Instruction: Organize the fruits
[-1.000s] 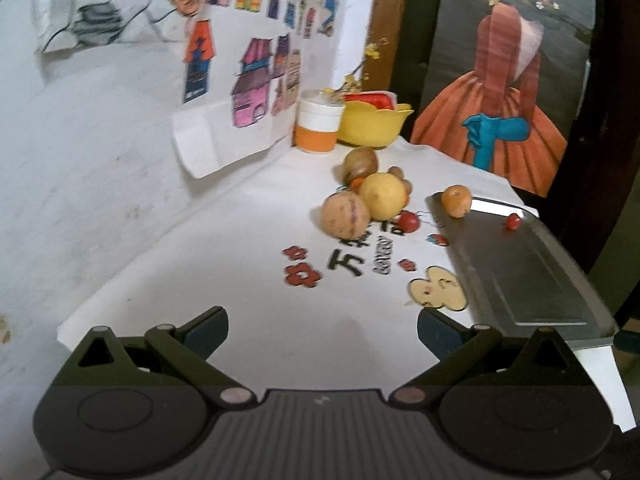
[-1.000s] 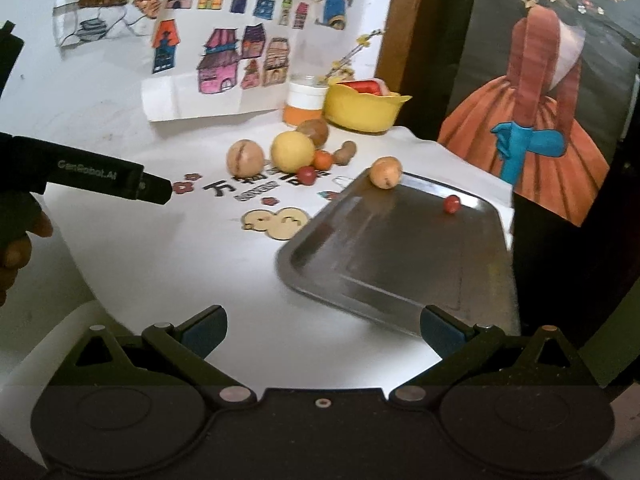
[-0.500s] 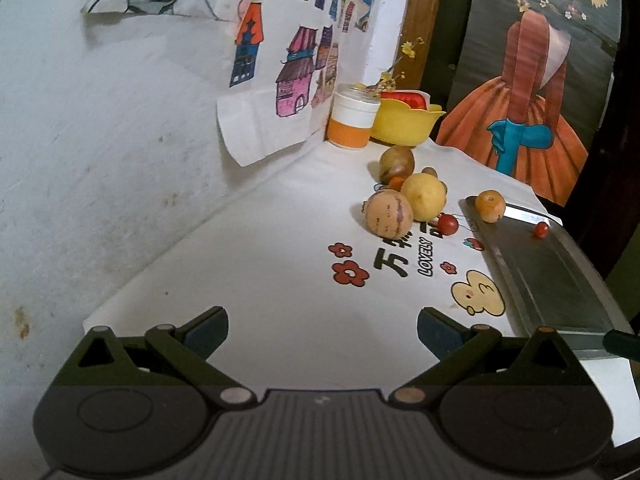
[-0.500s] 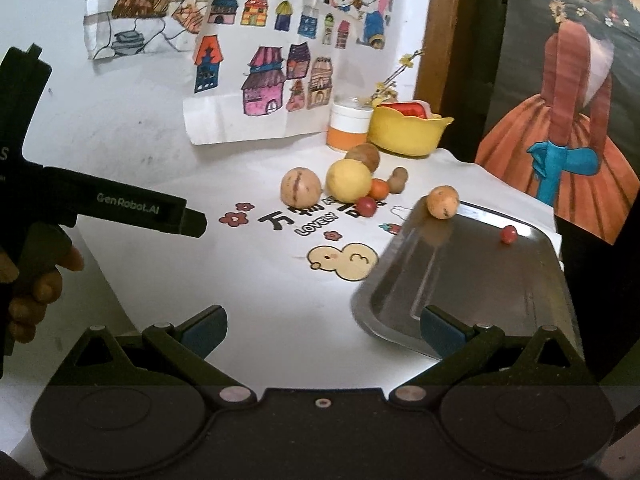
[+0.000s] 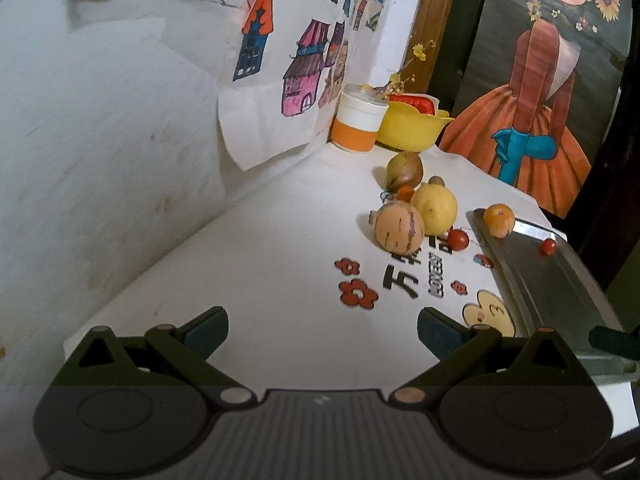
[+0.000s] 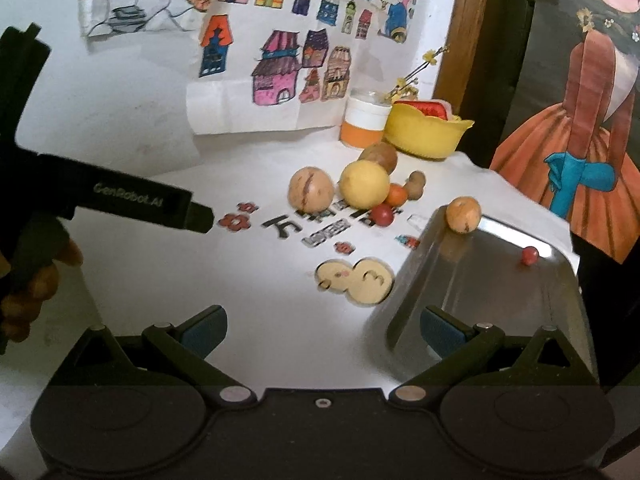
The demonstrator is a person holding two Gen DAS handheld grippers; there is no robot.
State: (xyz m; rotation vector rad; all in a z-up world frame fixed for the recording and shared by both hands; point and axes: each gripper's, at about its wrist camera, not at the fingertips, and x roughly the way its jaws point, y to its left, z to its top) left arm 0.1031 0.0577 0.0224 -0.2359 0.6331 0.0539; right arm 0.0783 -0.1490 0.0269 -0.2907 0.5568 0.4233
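Orange fruit [image 6: 463, 214] and red berry [image 6: 529, 255] on tray [image 6: 500, 304], others [image 6: 364, 184] clustered beside

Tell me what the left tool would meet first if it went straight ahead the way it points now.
Probably the bare tablecloth. The open left tool aims left of the striped fruit; beyond that is the wall. Depth is unclear.

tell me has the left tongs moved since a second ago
Yes. In the right wrist view the left tongs reach further right, nearer the striped fruit.

"GenRobot.AI" on the left gripper [image 6: 140, 200], black characters, seemingly "万" and "LOVELY", on the white tablecloth [image 6: 256, 304]
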